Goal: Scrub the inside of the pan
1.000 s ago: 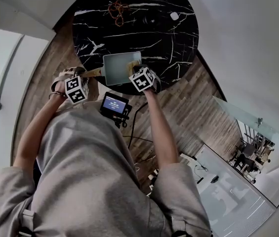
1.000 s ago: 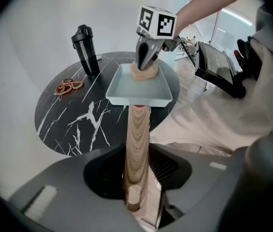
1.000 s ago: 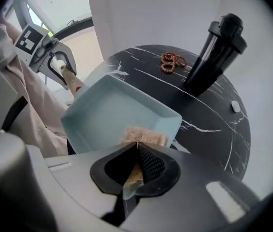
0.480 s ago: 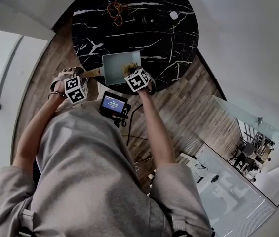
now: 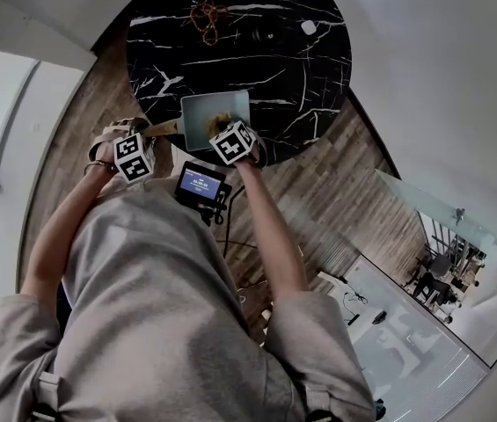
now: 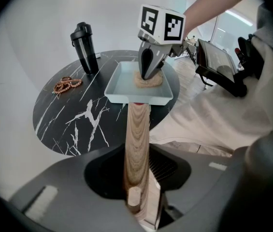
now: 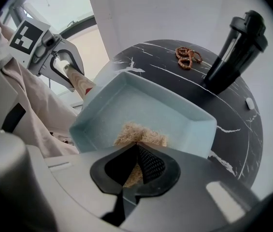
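Note:
A square pale-blue pan (image 5: 204, 109) with a wooden handle (image 5: 162, 129) sits at the near edge of the round black marble table (image 5: 257, 51). My left gripper (image 5: 149, 135) is shut on that handle (image 6: 137, 144), holding the pan (image 6: 126, 85) level. My right gripper (image 5: 222, 125) is shut on a tan fibrous scrubber (image 7: 141, 133) and presses it onto the pan floor (image 7: 146, 103) near the front wall. In the left gripper view the right gripper (image 6: 148, 74) stands upright over the scrubber (image 6: 150, 81).
A black tumbler (image 6: 84, 47) and a brown bead bracelet (image 6: 67, 84) lie farther back on the table. A small white object (image 5: 310, 28) rests near the far right rim. A screen device (image 5: 202, 185) hangs at the person's chest, just below the table edge.
My right gripper has slid the scrubber leftwards across the pan, towards the handle side. The left gripper and the pan have kept their place.

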A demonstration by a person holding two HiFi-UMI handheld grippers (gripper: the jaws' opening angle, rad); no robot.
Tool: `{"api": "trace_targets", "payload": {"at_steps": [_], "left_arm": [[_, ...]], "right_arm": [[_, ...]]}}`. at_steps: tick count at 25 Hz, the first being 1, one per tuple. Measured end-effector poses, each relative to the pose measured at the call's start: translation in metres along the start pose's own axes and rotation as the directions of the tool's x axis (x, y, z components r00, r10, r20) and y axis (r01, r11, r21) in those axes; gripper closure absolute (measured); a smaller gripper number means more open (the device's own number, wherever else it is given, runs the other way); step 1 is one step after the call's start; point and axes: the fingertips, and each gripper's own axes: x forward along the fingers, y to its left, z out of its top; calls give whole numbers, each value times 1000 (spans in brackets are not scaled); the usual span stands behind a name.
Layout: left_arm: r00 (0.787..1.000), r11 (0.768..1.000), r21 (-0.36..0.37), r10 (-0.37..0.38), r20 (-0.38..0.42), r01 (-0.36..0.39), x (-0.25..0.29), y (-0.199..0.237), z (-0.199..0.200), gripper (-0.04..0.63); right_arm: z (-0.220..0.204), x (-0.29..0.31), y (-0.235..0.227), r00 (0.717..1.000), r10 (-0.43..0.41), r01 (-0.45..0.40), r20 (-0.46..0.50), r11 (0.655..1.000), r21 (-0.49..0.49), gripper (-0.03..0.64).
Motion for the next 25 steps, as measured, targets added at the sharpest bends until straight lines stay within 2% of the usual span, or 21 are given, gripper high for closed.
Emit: {"api": "trace_targets", "payload": {"at_steps": [22, 25], "left_arm": [[1000, 1000, 5, 14, -16, -14, 2, 1, 0, 471], [1000, 1000, 3, 14, -21, -14, 3, 1, 0, 471]], "right_arm": [[34, 9, 43, 996, 83, -83, 11, 996, -31, 594], [39, 11, 52, 994, 107, -107, 11, 994, -9, 594]]}}
